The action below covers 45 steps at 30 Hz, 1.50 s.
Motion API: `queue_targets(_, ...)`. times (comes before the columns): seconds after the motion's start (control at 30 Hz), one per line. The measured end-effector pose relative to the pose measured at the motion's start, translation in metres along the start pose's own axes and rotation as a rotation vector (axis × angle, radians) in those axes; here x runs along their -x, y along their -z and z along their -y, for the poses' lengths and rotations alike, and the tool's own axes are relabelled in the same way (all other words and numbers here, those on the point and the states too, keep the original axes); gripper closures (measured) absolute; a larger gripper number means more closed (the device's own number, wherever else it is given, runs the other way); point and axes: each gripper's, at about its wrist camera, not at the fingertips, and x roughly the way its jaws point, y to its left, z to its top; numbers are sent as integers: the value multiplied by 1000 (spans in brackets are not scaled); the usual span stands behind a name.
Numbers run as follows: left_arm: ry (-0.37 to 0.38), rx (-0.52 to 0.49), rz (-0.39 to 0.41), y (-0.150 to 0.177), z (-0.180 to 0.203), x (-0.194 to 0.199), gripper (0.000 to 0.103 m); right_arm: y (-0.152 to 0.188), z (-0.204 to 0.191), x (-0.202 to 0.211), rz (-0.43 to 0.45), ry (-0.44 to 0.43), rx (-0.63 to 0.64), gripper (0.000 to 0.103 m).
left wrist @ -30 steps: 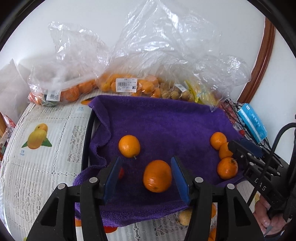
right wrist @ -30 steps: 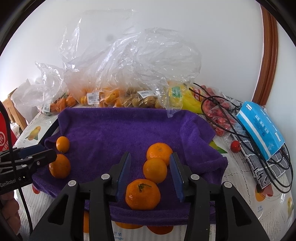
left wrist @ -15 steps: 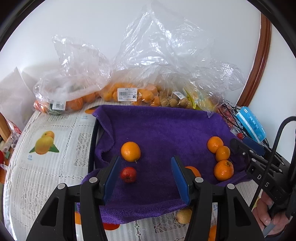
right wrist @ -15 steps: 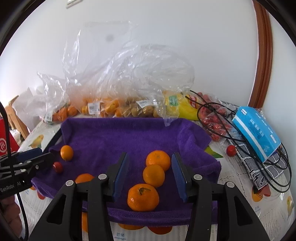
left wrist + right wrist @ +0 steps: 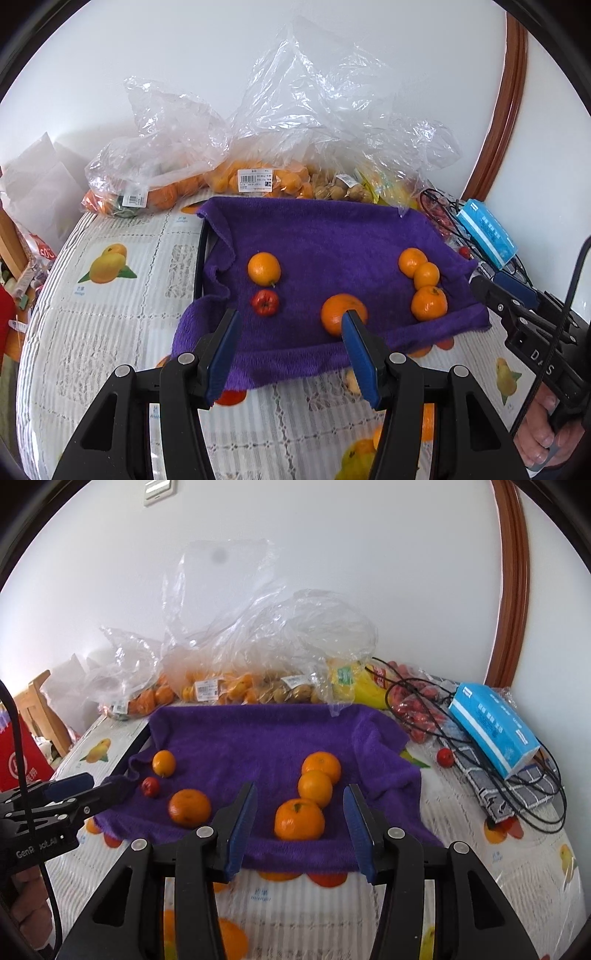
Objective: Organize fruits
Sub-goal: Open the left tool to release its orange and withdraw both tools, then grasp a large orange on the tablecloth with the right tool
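A purple towel lies over a tray on the table, also in the right wrist view. On it lie a loose orange, a smaller orange, a small red fruit and a row of three oranges. The right wrist view shows the same row, the loose orange and the red fruit. My left gripper is open and empty above the towel's near edge. My right gripper is open and empty, back from the row.
Clear plastic bags of oranges and other fruit line the wall behind the towel. A blue tissue pack, black cables and a bag of red fruit lie to the right. A small red fruit sits on the printed tablecloth.
My left gripper has pulled back and up from the loose orange that sat between its fingers; the orange now lies further right on the towel. My right gripper has also drawn back and up.
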Motion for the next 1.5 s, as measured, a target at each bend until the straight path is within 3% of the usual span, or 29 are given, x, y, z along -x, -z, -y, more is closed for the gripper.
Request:
queue_targets(0.63, -66, 47, -41, 39, -36, 27, 48, 44, -32, 27, -92, -35, 14, 54)
queue_targets(1.17, -65, 69, -29, 52, -44, 40, 47, 93, -44, -6, -242, -92, 7, 54)
queue_targets(1.37, -52, 52, -40, 56, -36, 36, 47, 91, -42, -8, -210, -106, -3, 58)
queue_targets(1.5, -27, 43, -59, 58, -26, 29, 47, 89, -34, -3, -176, -64, 14, 59)
